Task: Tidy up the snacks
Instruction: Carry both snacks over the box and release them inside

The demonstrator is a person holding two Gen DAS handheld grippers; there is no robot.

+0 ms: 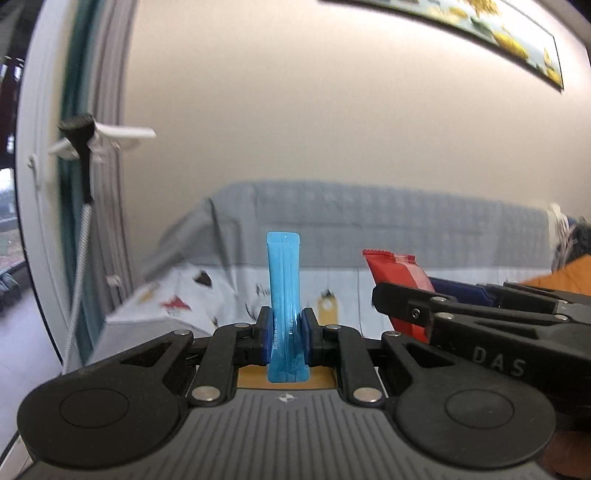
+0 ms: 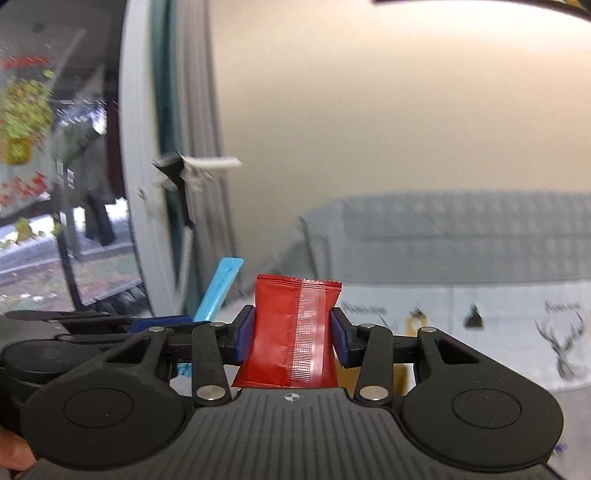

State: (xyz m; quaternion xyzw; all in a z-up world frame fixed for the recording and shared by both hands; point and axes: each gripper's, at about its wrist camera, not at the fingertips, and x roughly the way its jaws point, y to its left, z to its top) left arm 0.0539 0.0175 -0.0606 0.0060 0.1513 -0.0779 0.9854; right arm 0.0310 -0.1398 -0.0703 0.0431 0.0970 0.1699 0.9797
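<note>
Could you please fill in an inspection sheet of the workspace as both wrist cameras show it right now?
Surface: only a sliver of orange-brown tabletop shows, at the right edge of the left view.
Job's things: blue stick sachet, upright; red snack packet, upright and pinched at the waist.
Clutter: nothing seen.
Grippers: left gripper has its jaws shut on the blue stick sachet; right gripper has its jaws shut on the red snack packet; both are raised, side by side.
Cables: nothing seen.
Surroundings: covered sofa, beige wall, framed picture, window, curtain, black-headed pole by the frame.
</note>
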